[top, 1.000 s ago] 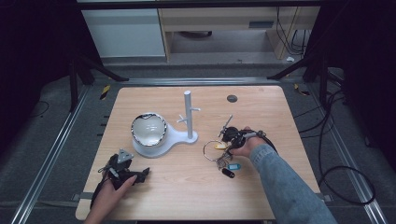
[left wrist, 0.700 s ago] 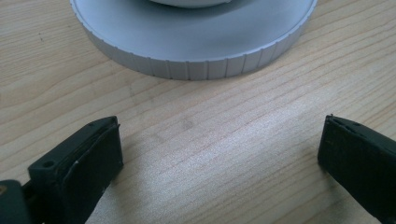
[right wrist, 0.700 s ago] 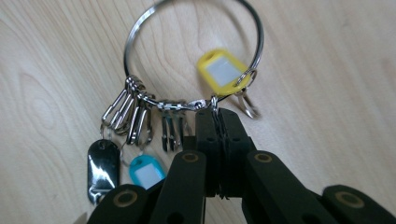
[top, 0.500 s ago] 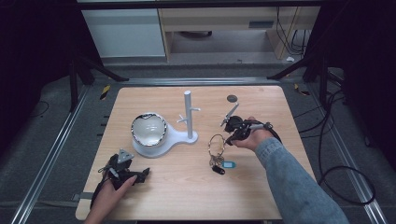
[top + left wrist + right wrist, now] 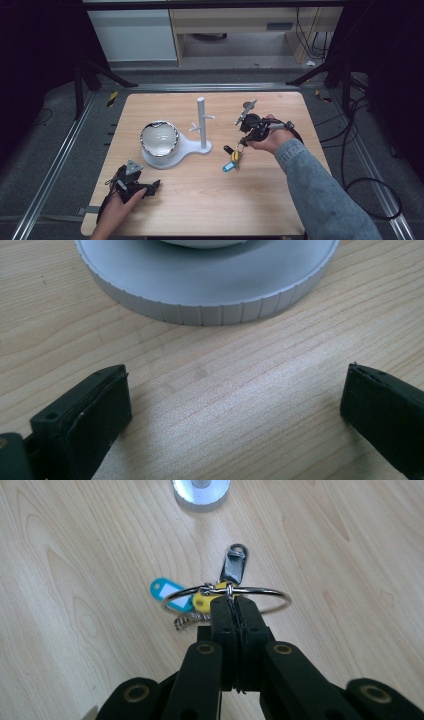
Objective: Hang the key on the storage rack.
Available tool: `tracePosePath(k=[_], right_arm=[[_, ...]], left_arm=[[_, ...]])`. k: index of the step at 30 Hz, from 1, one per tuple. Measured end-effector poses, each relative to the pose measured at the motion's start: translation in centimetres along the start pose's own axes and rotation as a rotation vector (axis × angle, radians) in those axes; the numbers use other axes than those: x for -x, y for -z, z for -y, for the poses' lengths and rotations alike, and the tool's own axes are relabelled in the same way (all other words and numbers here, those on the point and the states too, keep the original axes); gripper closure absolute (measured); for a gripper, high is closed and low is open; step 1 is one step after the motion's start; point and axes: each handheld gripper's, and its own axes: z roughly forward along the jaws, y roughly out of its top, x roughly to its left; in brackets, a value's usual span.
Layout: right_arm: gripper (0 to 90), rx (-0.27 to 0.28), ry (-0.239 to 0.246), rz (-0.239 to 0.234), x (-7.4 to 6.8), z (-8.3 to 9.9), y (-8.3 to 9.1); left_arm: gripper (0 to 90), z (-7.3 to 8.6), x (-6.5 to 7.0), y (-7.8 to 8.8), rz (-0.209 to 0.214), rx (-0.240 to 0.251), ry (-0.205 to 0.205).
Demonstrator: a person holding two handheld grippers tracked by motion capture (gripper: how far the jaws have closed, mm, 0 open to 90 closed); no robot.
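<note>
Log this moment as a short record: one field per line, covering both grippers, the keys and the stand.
surface: wooden table
left gripper: jaws open, low near the table's front left, holding nothing
right gripper: jaws shut on the key ring
key ring: metal loop lifted in the jaws, tags hanging toward the table
tags: blue tag, yellow tag, black fob
stand: white upright post with pegs, left of the keys
bowl: on the stand's round base
</note>
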Motion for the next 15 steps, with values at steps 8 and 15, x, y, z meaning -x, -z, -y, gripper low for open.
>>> tracePosePath(k=[8,15], right_arm=[[88.7,0.011,0.008,0.020,0.0,-1.4,1.6],[88.7,0.027,0.032,0.051,0.1,-3.1,3.6]], left_arm=[[0.0,0.0,0.0,0.0,0.000,0.000,-0.001],[0.0,0.0,0.0,0.0,0.002,-0.002,-0.005]])
